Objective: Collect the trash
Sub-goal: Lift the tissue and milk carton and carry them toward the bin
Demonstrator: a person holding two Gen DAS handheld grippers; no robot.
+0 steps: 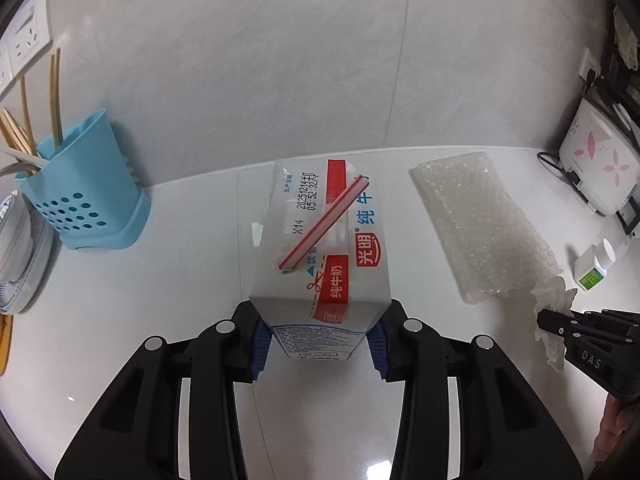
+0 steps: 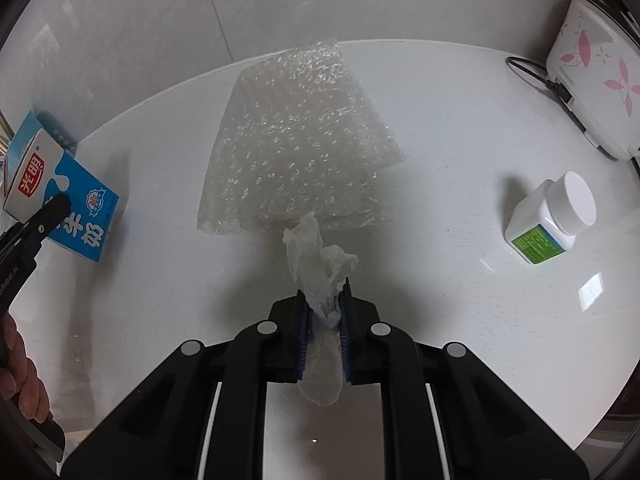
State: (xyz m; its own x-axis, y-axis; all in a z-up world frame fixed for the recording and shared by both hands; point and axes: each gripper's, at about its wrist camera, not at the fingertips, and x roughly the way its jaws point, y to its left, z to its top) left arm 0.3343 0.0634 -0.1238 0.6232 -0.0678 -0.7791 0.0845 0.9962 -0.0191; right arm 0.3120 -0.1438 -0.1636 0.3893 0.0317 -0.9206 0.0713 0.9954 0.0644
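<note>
Gripping milk carton (image 1: 320, 240) – left claw (image 1: 318, 344), right claw (image 2: 325, 312) clenched on tissue (image 2: 320, 264)

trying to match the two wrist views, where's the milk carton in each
Left wrist: milk carton at centre, between the left gripper pads.
Right wrist: milk carton at far left edge.
Shared landmark: bubble wrap sheet, to the carton's right in both.

milk carton (image 1: 320, 248): 1 (one straw (image 1: 324, 224)) | tissue (image 2: 320, 272): 1 | bubble wrap (image 2: 296, 144): 1 | pill bottle (image 2: 552, 216): 1
</note>
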